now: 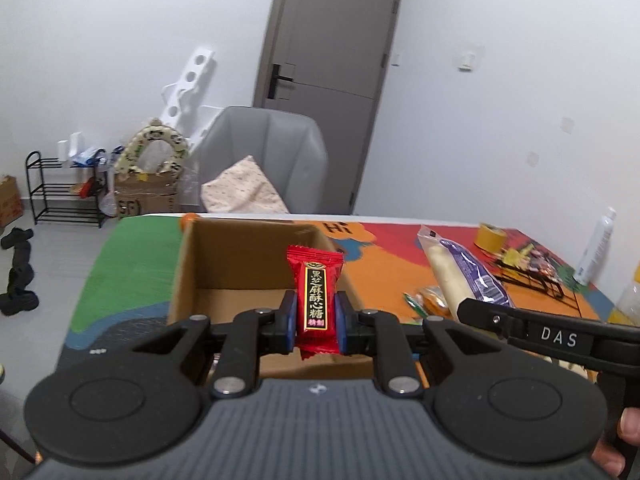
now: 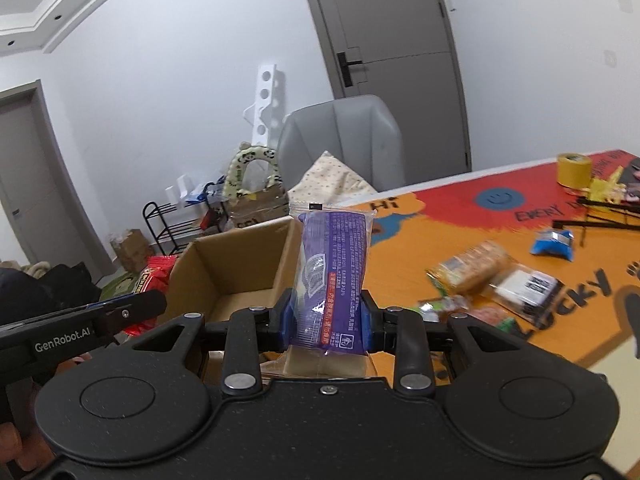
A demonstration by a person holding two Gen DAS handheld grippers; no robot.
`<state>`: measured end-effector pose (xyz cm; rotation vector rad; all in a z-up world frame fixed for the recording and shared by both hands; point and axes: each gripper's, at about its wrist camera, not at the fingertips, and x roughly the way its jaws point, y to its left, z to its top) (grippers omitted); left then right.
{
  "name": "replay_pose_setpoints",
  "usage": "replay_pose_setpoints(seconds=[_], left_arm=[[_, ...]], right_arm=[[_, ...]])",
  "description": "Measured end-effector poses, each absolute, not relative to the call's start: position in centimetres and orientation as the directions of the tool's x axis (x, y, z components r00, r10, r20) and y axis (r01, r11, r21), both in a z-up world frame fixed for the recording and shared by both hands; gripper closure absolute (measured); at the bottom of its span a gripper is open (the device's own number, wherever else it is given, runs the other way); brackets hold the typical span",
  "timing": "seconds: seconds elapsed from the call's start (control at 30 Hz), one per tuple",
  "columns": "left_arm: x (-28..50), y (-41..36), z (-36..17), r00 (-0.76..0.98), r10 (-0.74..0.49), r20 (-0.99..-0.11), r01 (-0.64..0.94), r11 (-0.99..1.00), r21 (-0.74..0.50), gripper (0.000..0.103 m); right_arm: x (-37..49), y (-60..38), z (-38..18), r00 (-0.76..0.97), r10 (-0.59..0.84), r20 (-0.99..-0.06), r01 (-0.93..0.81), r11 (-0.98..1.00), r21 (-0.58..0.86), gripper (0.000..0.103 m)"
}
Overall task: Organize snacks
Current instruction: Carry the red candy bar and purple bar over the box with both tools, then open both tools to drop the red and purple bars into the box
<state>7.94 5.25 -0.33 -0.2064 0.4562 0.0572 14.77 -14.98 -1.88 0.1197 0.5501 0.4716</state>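
Observation:
My left gripper is shut on a red candy packet with black and gold lettering, held upright over the near side of an open cardboard box. My right gripper is shut on a long purple-and-clear snack packet, standing up beside the same cardboard box, which lies to its left. In the left wrist view the purple packet and the right gripper's body show at the right. The red packet peeks past the box in the right wrist view.
Several loose snack packets and a blue packet lie on the colourful table mat. A yellow tape roll, a black wire rack and a white bottle stand at the right. A grey chair is behind the table.

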Motion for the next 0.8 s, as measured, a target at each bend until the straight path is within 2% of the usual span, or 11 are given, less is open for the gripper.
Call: replay_pose_setpoints(seconds=[0.67, 0.73, 0.8], left_arm=[[9.9, 11.2, -0.1, 0.890, 0.074, -0.450, -0.187, 0.959, -0.212, 0.085], [10.2, 11.4, -0.1, 0.889, 0.073, -0.452, -0.187, 0.959, -0.214, 0.085], [10.3, 11.4, -0.1, 0.888, 0.075, -0.453, -0.189, 0.959, -0.213, 0.085]], right_arm=[[17.3, -8.6, -0.8, 0.699, 0.550, -0.457, -0.494, 0.833, 0.248, 0.072], [17.6, -8.4, -0.8, 0.691, 0.568, -0.448, -0.503, 0.822, 0.266, 0.062], [17.8, -8.3, -0.9, 0.692, 0.563, -0.453, -0.501, 0.825, 0.261, 0.057]])
